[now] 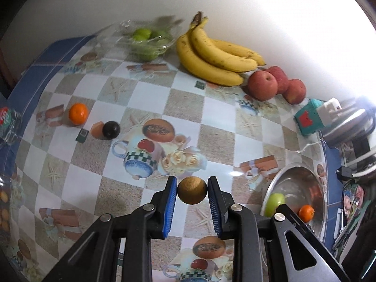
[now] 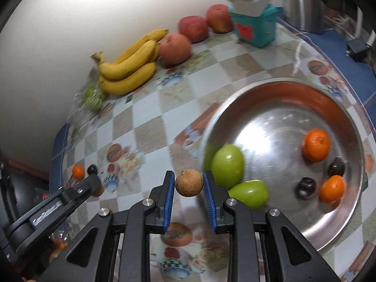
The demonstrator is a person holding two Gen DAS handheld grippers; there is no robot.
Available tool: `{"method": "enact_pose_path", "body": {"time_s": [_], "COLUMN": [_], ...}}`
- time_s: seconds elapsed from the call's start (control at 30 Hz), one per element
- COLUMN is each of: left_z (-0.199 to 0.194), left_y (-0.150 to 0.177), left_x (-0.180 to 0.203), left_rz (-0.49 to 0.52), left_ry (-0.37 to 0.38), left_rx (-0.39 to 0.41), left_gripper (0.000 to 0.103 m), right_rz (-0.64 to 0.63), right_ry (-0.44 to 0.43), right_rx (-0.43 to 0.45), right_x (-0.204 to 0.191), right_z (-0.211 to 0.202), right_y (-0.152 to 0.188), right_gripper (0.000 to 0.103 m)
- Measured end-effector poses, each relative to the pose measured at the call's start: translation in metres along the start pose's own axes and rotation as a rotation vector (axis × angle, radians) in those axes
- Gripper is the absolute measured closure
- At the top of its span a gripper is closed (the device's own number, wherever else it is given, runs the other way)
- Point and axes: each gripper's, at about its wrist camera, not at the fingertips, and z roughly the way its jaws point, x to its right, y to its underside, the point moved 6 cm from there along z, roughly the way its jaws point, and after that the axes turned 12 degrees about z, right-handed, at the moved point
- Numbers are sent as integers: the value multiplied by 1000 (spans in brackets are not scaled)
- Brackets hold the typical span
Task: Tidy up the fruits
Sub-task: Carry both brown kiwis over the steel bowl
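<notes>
My left gripper is shut on a small round brown fruit, held above the patterned table. My right gripper is shut on a second brown fruit, just left of the steel bowl's rim. In the bowl lie two green apples, two oranges and two dark plums. On the table, one orange and one dark plum sit at the left. By the wall are bananas, red apples and limes in clear plastic.
A teal box with a white top stands past the apples, with a steel vessel and cables behind it. A bottle stands at the table's left edge. The white wall closes off the back. The left tool's body shows at lower left.
</notes>
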Motion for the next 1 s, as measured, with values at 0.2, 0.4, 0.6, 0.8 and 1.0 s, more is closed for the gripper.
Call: {"method": "enact_pose_path", "body": {"time_s": [0.2,0.4,0.6,0.8,1.0], "left_z": [-3,2,4,18,26], "left_y": [0,8,18,24,24], "left_x": [34,72,114,134,145], "left_rz": [82,180,270,314,314], "left_ry": [24,42,136,194,254], "left_rx": [3,-6,-3,-11,1], "left_gripper": [74,74,74,74,74], "right_rz": [62,147,194,193,213], "right_ry": [33,84,71,64,71], "right_rx": [43,115,117,81,72], "right_x": [26,63,79,81,87], "right_z": [-10,-27,-31,-20,-17], "right_y": [-15,-37,-43,-38,-37], "right_gripper": [77,77,77,76,76]}}
